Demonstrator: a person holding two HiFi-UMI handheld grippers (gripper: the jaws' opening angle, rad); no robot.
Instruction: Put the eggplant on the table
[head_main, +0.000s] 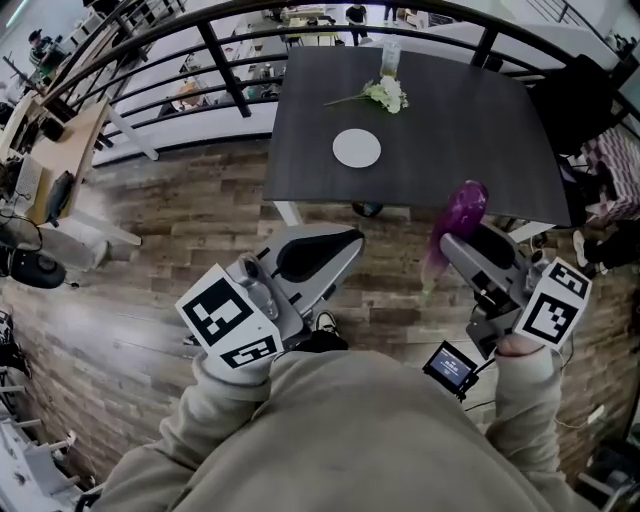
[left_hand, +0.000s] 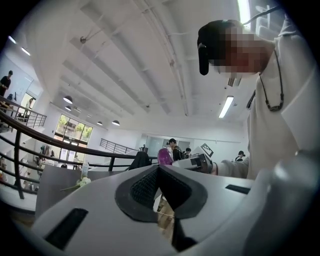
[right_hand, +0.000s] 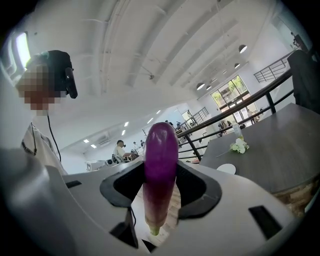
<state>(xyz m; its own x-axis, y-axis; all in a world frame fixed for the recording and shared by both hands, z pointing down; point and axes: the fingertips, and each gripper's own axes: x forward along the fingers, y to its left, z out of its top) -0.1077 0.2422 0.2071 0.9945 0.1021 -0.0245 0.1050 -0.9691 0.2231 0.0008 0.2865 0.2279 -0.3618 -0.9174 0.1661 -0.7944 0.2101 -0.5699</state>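
Between the right gripper's (right_hand: 161, 186) jaws — the eggplant (right_hand: 161, 150), clamped mid-length.

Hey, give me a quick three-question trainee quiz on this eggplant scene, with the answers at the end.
1. Multiple choice: what does the right gripper hold? A) a spoon B) the eggplant C) nothing
2. True or false: the eggplant already rests on the table.
3. Fill in: on the table, nearer the person than the flowers, lies a white ___.

Key: 1 B. 2 False: it is in the jaws, over the wooden floor short of the table. 3 plate.
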